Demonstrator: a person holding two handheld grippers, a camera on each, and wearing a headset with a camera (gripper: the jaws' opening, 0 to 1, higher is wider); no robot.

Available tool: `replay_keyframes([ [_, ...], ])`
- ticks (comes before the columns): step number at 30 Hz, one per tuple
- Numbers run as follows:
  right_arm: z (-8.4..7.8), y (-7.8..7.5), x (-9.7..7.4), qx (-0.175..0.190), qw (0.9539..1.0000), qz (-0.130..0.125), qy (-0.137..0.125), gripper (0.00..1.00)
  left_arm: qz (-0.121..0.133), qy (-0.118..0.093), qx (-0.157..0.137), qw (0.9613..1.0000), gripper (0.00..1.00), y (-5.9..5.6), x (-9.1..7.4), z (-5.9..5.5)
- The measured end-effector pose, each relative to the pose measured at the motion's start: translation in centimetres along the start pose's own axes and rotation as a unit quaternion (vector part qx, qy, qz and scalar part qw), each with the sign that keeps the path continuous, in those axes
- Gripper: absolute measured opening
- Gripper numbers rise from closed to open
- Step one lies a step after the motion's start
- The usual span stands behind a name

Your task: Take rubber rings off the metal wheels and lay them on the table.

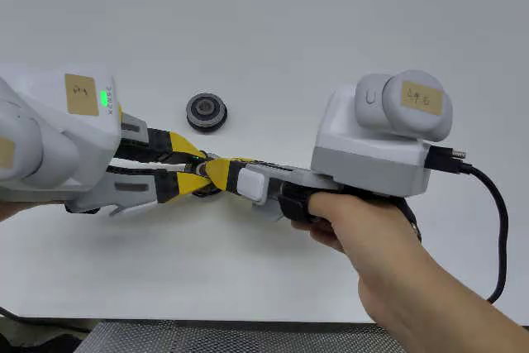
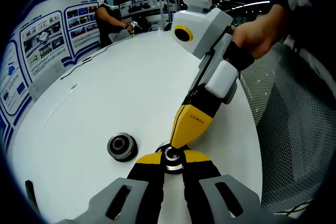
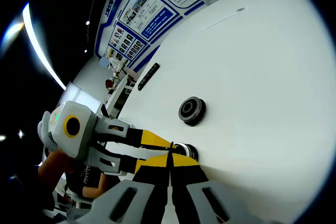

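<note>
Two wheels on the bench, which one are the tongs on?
The near wheel, gripped between the left tongs, with the right tongs tips at it. The far wheel sits alone on the table, untouched.

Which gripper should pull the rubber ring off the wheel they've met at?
Right. The left gripper clamps the metal wheel between its jaws, so it is the holder. The right gripper has its shut tips at that wheel's rim, so it is likely better placed to do the peeling.
</note>
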State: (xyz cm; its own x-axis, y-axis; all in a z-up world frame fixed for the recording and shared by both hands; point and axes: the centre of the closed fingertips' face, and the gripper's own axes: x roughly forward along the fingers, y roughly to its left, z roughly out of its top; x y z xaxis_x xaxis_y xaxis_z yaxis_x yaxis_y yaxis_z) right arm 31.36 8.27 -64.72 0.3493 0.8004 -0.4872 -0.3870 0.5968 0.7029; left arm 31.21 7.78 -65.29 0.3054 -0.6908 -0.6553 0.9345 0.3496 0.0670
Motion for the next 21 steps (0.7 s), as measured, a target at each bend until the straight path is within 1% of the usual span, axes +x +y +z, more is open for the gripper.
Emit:
replay_keyframes([
  [5, 0.11, -0.03, -0.09, 0.010, 0.9999, 0.002, -0.002, 0.02, 0.008, -0.012, -0.012, 0.9998, 0.13, -0.01, 0.03, 0.01],
  [8, 0.12, -0.08, -0.15, 0.013, 0.9999, 0.002, -0.002, 0.02, 0.014, -0.016, -0.013, 0.9997, 0.13, -0.05, 0.05, 0.04],
  [15, 0.14, 0.04, -0.24, 0.021, 0.9998, 0.005, -0.004, 0.02, 0.024, -0.015, -0.011, 0.9995, 0.14, -0.12, 0.02, 0.35],
  [21, 0.37, 0.27, -0.31, 0.027, 0.9996, 0.011, -0.007, 0.02, 0.033, -0.017, -0.010, 0.9992, 0.13, -0.06, -0.81, 0.53],
])
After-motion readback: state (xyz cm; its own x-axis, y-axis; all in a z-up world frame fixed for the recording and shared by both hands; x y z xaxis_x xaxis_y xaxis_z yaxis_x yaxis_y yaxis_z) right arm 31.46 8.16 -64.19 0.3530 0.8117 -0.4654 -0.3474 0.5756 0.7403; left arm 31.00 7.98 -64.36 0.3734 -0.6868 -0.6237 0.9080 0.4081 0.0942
